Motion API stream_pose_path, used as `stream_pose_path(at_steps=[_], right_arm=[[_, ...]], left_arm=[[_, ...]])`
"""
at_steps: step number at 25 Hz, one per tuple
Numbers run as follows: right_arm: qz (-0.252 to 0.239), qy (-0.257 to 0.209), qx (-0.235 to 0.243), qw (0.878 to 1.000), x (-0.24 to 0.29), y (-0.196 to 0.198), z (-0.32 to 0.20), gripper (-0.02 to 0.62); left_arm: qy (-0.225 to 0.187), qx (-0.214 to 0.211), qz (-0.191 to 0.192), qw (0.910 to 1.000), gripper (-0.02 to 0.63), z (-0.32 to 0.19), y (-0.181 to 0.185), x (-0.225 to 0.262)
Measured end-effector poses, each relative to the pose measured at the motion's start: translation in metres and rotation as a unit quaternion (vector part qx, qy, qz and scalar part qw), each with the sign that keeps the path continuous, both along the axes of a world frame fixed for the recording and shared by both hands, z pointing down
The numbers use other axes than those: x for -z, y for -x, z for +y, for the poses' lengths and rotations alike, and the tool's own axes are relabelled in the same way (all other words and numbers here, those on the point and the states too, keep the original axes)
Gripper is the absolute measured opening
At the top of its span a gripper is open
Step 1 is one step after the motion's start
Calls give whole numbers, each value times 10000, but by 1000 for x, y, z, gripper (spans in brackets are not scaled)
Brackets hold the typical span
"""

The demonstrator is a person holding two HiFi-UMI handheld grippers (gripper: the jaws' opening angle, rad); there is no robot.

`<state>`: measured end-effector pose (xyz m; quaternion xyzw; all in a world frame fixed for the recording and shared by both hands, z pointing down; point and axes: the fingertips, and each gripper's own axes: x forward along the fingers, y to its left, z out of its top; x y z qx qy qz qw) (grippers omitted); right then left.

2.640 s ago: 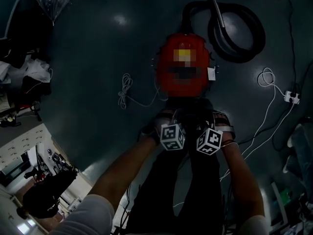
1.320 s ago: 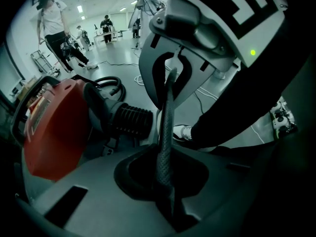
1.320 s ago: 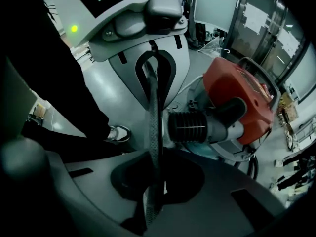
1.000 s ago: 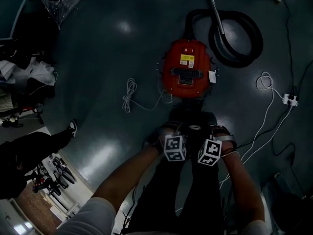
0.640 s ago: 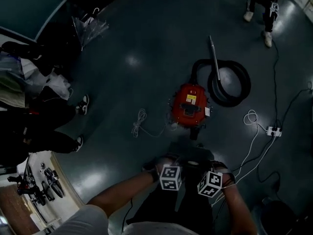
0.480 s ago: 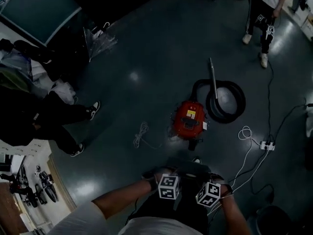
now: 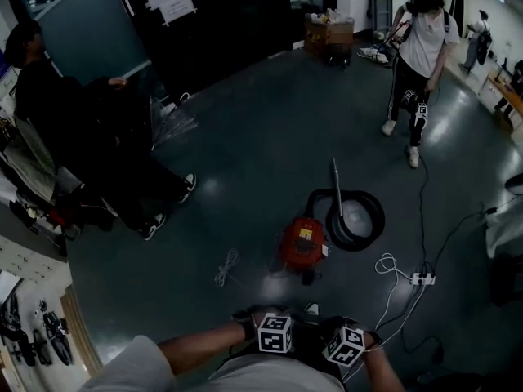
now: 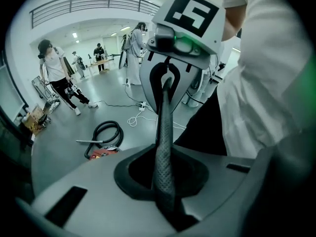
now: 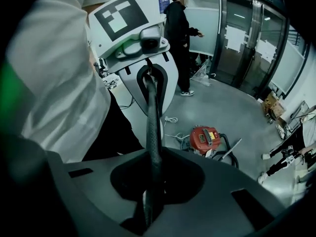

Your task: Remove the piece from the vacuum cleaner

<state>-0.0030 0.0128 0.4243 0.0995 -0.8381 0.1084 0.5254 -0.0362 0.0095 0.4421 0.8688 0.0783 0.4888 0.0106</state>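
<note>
The red vacuum cleaner [image 7: 301, 242] stands on the dark floor a good way ahead of me, its black hose [image 7: 357, 219] coiled beside it with the metal wand [image 7: 335, 182] lying across. It also shows small in the left gripper view as the vacuum cleaner [image 8: 103, 152] and in the right gripper view as the vacuum cleaner [image 9: 205, 138]. My left gripper [image 7: 296, 339] and right gripper [image 7: 321, 344] are held close to my body, pointing at each other. The left gripper [image 8: 168, 83] is shut and holds nothing. So is the right gripper [image 9: 148, 80].
A white cord [image 7: 225, 268] lies left of the vacuum; a power strip [image 7: 422, 279] with cables lies to its right. A person in a white shirt [image 7: 421, 47] stands far right, another in dark clothes [image 7: 49, 96] sits at the left. Boxes [image 7: 328, 31] stand by the back wall.
The head view has risen and pulled far back from the vacuum, which now looks small and distant. Both grippers stayed shut near my body.
</note>
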Motion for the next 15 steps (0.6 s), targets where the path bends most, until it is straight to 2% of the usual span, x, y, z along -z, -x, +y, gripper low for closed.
stream_pose_path(at_steps=[5, 11, 15], right_arm=[[22, -62, -19, 10000, 16, 0, 11, 37], [37, -162, 9, 9999, 5, 1, 2, 37], [62, -111, 25, 9999, 15, 13, 3, 37]], left_arm=[[-38, -59, 59, 10000, 29, 9, 0, 15], [-140, -44, 52, 9999, 29, 0, 2, 0], [-21, -55, 62, 10000, 29, 3, 14, 9]])
